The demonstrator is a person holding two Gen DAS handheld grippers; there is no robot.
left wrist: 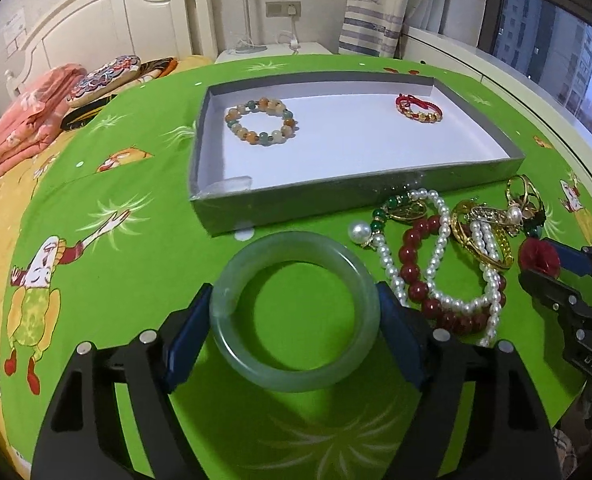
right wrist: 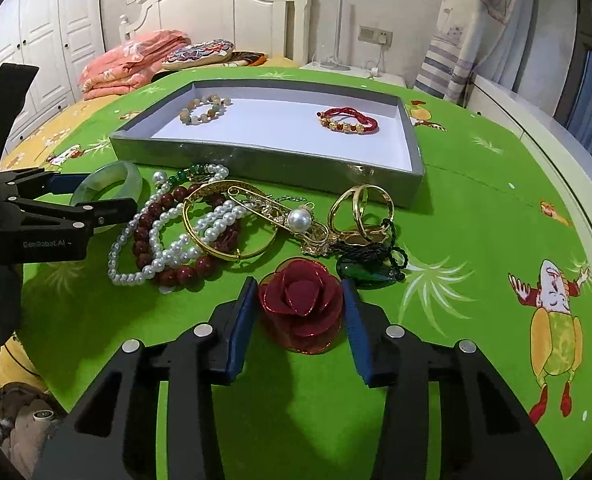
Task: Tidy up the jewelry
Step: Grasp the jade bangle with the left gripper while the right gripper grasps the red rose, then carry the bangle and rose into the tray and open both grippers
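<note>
My left gripper (left wrist: 294,316) is shut on a pale green jade bangle (left wrist: 232,300), pads touching both sides; it also shows in the right wrist view (right wrist: 130,178). My right gripper (right wrist: 300,312) is shut on a red rose brooch (right wrist: 302,304), seen in the left wrist view too (left wrist: 538,258). A grey tray (left wrist: 356,196) with a white floor holds a multicoloured bead bracelet (left wrist: 262,122) at its left and a red cord bracelet (left wrist: 418,108) at its right. A jewelry pile (right wrist: 216,224) of pearls, dark red beads and gold bangles lies in front of the tray.
Everything rests on a green cartoon-print bedsheet (left wrist: 116,280). Gold rings (right wrist: 360,204) and a green pendant on a dark cord (right wrist: 370,270) lie right of the pile. Folded pink bedding (right wrist: 132,64) and a headboard (right wrist: 216,8) stand beyond.
</note>
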